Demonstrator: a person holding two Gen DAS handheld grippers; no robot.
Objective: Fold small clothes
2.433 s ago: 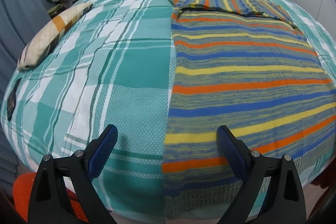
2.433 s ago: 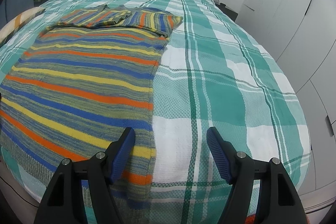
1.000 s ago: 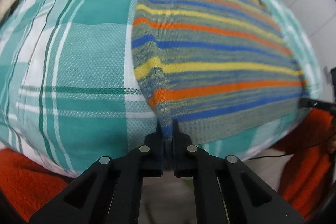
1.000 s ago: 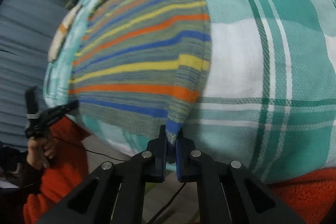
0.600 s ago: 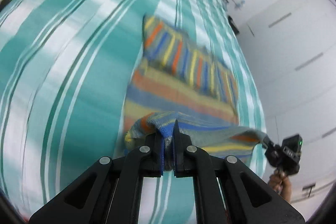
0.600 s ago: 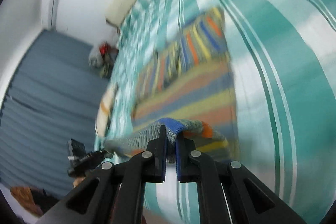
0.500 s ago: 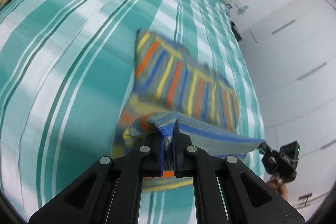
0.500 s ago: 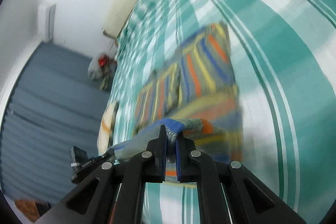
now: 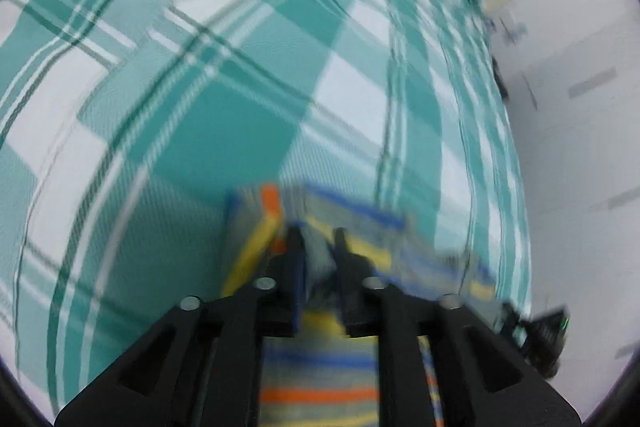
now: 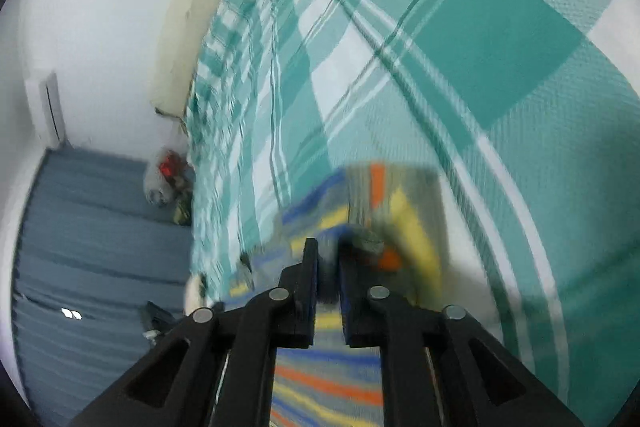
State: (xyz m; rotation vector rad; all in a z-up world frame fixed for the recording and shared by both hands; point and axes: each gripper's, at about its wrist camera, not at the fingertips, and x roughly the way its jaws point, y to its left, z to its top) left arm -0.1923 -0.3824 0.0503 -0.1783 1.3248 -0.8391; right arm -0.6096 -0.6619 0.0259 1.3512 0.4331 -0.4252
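while blurred, striped sweater [image 9: 320, 375] between jaws | left gripper [image 9: 318, 239] | right gripper [image 10: 328, 247]

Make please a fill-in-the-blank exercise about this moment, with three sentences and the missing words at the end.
1. The striped sweater lies on a bed cover with a teal and white ____ pattern.
2. The left tool has its two fingers around a ____ of the sweater.
3. Besides blue and orange, the sweater has stripes of ____.

Missing words: plaid; corner; yellow
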